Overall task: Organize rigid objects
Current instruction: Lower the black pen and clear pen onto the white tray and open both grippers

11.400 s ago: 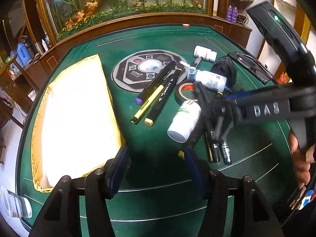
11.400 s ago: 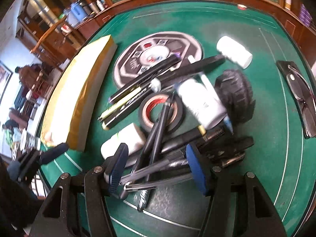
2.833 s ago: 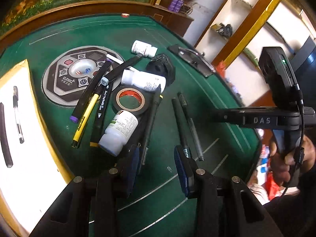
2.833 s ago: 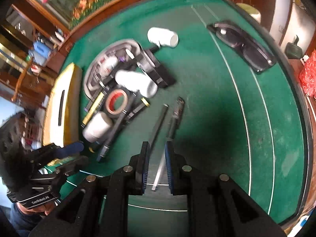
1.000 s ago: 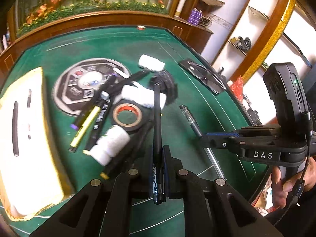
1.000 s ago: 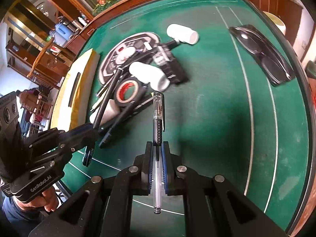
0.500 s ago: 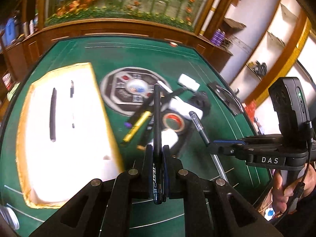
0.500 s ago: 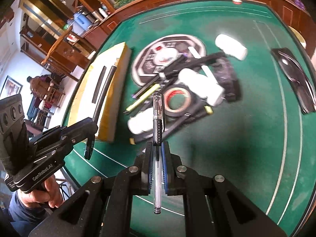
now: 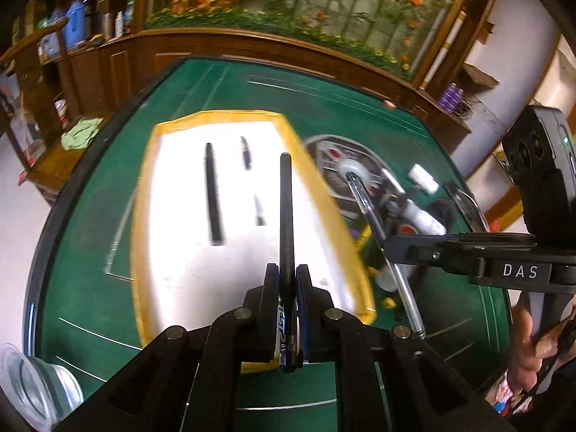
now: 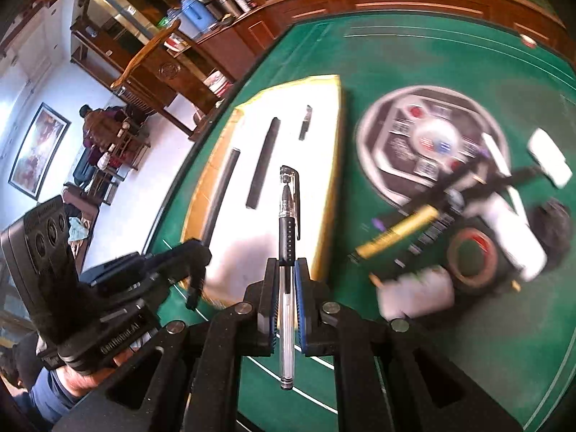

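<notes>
Both tools are busy, one pen each. The left tool (image 9: 287,289) is clamped on a black pen (image 9: 286,216) that points up the middle of the left wrist frame, over the white pad with the yellow border (image 9: 187,252). The right tool (image 10: 285,289) is pinched tight on a clear-barrelled pen with a black grip (image 10: 287,237), sticking straight up the centre of its own frame, above the lower right edge of that same pad.

On the pad the left view shows two things lying flat: a long black pen (image 9: 213,194) and a shorter dark one (image 9: 248,165) to its right (that one is smeared by blur, so no finer detail). In the right view the left tool's pen is the dark stick nearest the left edge of the pad.

The rest of the pile sits on the green worktop (image 10: 450,54), right half of the right wrist frame: one roll of tape with a reddish core (image 10: 472,255), one yellow marker (image 10: 399,234), three white bottles as far as I can count (very blurry), plus a round grey disc (image 10: 432,144) up behind them.
</notes>
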A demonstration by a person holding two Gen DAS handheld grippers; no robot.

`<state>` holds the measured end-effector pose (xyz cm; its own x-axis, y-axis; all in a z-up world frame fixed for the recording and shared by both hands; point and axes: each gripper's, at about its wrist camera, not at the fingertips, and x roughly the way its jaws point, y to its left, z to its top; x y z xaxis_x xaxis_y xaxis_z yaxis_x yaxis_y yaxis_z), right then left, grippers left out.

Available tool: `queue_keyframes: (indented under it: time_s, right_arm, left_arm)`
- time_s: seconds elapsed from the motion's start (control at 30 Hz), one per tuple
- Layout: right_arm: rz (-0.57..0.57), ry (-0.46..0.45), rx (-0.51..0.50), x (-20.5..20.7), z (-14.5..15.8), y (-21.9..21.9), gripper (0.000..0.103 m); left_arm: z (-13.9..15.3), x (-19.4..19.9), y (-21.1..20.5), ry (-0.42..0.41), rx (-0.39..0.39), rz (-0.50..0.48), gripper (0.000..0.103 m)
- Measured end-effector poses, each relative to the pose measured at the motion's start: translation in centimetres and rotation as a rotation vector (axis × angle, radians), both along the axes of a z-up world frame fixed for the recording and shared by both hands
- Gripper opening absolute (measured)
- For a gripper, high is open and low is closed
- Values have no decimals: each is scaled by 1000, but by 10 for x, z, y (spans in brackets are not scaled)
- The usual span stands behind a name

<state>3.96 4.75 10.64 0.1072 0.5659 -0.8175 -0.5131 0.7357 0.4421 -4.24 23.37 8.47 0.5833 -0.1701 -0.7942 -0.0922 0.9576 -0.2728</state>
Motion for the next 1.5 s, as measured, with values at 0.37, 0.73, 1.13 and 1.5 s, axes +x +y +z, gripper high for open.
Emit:
queue_keyframes:
  time_s: [0.37,0.73,1.13,1.5]
  right_arm:
    - [8,2,-84,48,-31,94,8]
    - [2,9,-189,77,-65,132,8]
    - [9,12,-192,77,-70,134,8]
    - [-17,6,-80,54,-32,81,9]
  left_arm:
    - [-38,48,56,78,26,115,9]
    - [-69,77,68,140,25,133,9]
    - [-70,78,67,130,31,121,13]
    - [-33,55,45,50,-6,104,40]
